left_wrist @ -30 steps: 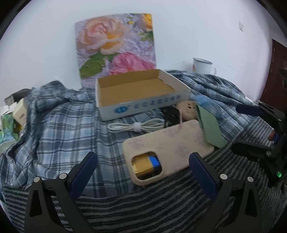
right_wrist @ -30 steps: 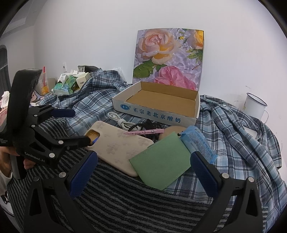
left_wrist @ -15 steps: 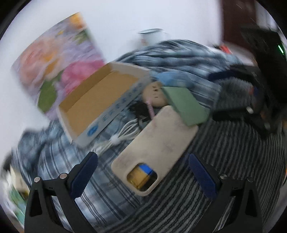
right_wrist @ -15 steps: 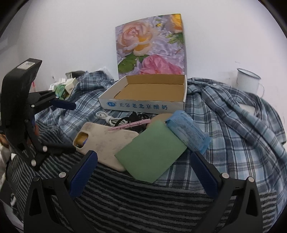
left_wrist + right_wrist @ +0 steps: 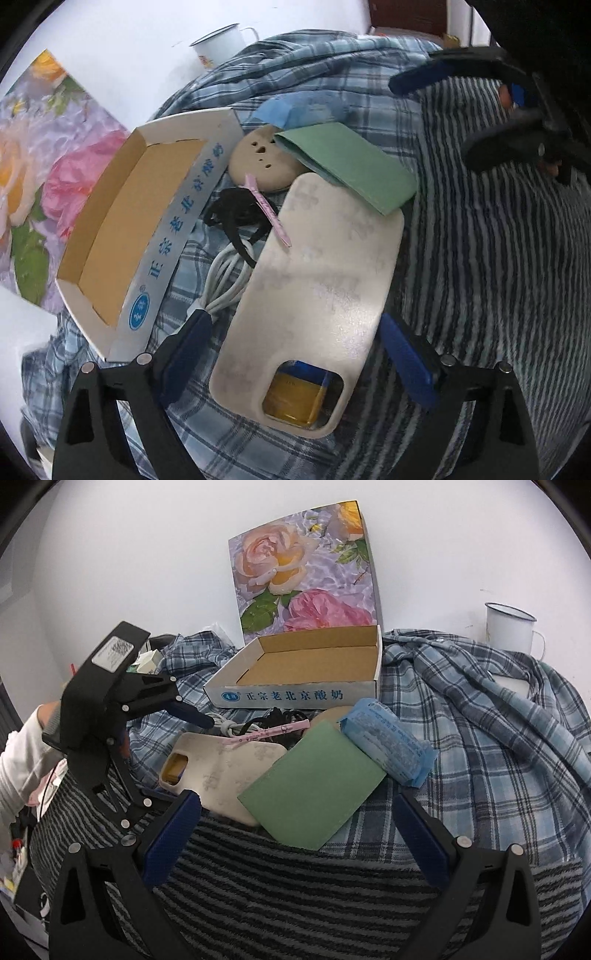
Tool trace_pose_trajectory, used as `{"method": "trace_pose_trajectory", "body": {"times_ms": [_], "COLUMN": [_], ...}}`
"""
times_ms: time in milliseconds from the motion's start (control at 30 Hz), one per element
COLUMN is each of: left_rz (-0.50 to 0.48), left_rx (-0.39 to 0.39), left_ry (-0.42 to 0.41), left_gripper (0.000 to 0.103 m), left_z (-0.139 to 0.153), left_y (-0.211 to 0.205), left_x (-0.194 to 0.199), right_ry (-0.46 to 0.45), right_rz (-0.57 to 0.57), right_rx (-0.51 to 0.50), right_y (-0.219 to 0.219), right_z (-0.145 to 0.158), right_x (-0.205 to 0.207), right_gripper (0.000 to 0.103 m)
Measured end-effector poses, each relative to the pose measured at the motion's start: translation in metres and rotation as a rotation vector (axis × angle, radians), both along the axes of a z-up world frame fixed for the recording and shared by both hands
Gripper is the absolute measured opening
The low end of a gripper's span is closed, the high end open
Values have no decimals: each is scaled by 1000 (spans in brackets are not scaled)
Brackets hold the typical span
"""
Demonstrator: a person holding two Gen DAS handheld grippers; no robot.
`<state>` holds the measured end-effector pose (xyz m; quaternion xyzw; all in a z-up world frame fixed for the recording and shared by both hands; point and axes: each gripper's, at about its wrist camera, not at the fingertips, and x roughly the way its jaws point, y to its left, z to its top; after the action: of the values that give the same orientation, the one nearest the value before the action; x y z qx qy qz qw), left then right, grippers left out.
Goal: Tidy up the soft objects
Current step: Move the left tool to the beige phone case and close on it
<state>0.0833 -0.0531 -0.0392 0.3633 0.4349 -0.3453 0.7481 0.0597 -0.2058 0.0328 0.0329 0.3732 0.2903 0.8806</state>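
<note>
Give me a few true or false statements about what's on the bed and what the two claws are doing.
1. The cardboard box is empty. True.
2. The left claw is clamped on the phone case. False: its jaws are closing, straddling the case's camera end, not pressing it.
3. The green pouch overlaps the phone case. True.
4. The right claw holds the blue packet. False: it is open and empty.

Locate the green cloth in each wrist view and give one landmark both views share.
Left wrist view: green cloth upper centre, its lower edge overlapping the beige phone case.
Right wrist view: green cloth centre, between the phone case and the blue packet.
Shared landmark: the open cardboard box.
</note>
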Motion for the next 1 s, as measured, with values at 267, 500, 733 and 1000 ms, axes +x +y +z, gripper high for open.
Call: {"method": "trace_pose_trajectory", "body": {"times_ms": [267, 500, 733, 1000], "left_rz": [-121, -184, -208, -183], "left_rx": [49, 22, -15, -77], "left_ry": [8, 174, 186, 162], "left_gripper": [94, 87, 78, 77], "left_z": [-7, -8, -10, 22], "left_y": [-10, -12, -11, 9], "left_x": [4, 28, 25, 6], "right_ry": [15, 22, 35, 42], "right_rz": [4, -3, -13, -17], "right_rx": [2, 5, 14, 10], "right_y": [1, 0, -3, -1], "right_z": [-1, -3, -6, -8], "right_x": [-1, 0, 3, 4], "right_gripper": [103, 103, 103, 103]}}
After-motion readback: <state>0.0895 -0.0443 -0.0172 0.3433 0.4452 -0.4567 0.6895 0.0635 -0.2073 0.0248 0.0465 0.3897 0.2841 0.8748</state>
